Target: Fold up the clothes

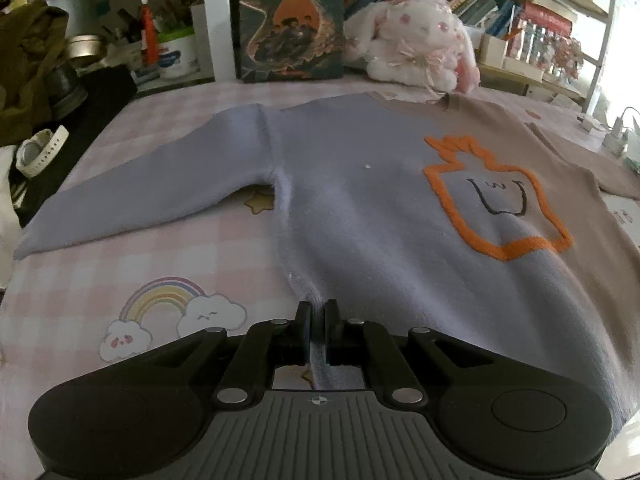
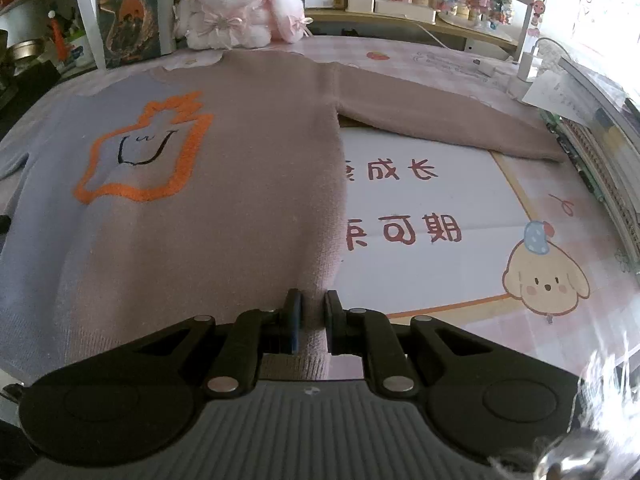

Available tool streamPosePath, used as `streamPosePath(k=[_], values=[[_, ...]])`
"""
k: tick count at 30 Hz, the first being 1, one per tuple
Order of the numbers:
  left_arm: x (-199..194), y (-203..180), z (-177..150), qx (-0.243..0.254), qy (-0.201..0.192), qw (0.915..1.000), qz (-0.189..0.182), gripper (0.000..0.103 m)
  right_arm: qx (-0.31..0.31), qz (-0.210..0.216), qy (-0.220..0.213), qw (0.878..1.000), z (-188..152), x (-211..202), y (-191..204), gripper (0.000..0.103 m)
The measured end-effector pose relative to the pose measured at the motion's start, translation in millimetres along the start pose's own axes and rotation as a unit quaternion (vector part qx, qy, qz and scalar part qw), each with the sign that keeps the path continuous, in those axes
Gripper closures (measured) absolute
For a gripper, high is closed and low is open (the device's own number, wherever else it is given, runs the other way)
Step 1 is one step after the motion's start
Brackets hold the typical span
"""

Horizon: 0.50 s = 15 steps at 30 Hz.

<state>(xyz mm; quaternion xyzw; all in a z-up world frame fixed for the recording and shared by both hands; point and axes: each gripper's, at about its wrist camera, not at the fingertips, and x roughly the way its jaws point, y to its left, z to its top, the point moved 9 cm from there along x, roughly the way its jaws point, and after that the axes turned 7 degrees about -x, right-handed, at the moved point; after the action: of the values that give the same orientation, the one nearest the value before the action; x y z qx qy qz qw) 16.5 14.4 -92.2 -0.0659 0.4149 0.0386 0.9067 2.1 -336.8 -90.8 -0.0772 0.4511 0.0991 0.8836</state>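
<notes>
Lilac-and-brown knitted sweater with an orange outline motif (image 1: 360, 200) lies flat on the pink checked surface (image 1: 160, 264), both bottom hem corners pinched by the left tongs (image 1: 317, 332) and right tongs (image 2: 312, 326), seemingly ready to lift the hem together toward the collar.

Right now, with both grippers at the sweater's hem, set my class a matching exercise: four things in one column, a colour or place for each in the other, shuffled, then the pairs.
Things
1. left sleeve
2. right sleeve
3. outline on the sweater's chest
4. plush rabbit

Colour or place
A. orange
B. behind the sweater's collar, beside an upright book
C. pale blue-lilac, spread over pink checks
D. dusty brown-pink, above a sheet with red characters

Pairs: 1-C, 2-D, 3-A, 4-B
</notes>
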Motion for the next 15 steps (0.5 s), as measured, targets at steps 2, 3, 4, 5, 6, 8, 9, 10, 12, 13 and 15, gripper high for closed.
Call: streamPosePath(k=[2, 3, 4, 5, 6, 8, 9, 10, 12, 13, 15], values=[[0.9, 0.7, 1.2, -0.004, 0.000, 1.0000, 0.000, 0.098, -0.002, 0.002, -0.001, 1.000, -1.8, -1.4, 2.8, 0.092], [0.8, 0.5, 1.1, -0.005, 0.000, 1.0000, 0.001, 0.098, -0.004, 0.002, -0.001, 1.000, -2.1, -1.7, 3.7, 0.092], [0.4, 0.3, 0.7, -0.006, 0.000, 1.0000, 0.001, 0.098, -0.004, 0.002, -0.002, 1.000, -2.0, -1.5, 3.8, 0.092], [-0.6, -0.1, -0.2, -0.006, 0.001, 1.0000, 0.001, 0.098, -0.001, 0.002, -0.002, 1.000, -2.1, -1.4, 3.3, 0.092], [-1.9, -0.4, -1.3, -0.007, 0.003, 1.0000, 0.000, 0.098, 0.001, 0.003, -0.003, 1.000, -2.1, -1.2, 2.8, 0.092], [-3.9, -0.5, -3.3, -0.009, 0.004, 1.0000, -0.001, 0.097, 0.004, 0.002, -0.005, 1.000, -2.5, -1.4, 2.3, 0.091], [-4.3, 0.6, -4.1, -0.011, 0.002, 0.9999, -0.002, 0.097, 0.004, 0.000, -0.006, 1.000, -2.7, -1.5, 2.4, 0.091], [-4.7, 1.6, -4.8, -0.013, 0.000, 0.9999, -0.002, 0.096, 0.003, -0.002, -0.007, 1.000, -2.9, -1.6, 2.9, 0.091], [-5.4, 3.5, -6.0, -0.017, -0.003, 0.9998, -0.004, 0.094, 0.001, -0.006, -0.008, 1.000, -2.9, -1.7, 4.0, 0.091], [-5.4, 3.7, -6.1, -0.018, -0.005, 0.9998, -0.004, 0.094, -0.002, -0.008, -0.008, 1.000, -2.8, -1.8, 4.5, 0.091], [-5.6, 3.1, -6.6, -0.017, -0.008, 0.9998, -0.003, 0.094, -0.007, -0.010, -0.007, 1.000, -2.5, -1.9, 4.9, 0.091]])
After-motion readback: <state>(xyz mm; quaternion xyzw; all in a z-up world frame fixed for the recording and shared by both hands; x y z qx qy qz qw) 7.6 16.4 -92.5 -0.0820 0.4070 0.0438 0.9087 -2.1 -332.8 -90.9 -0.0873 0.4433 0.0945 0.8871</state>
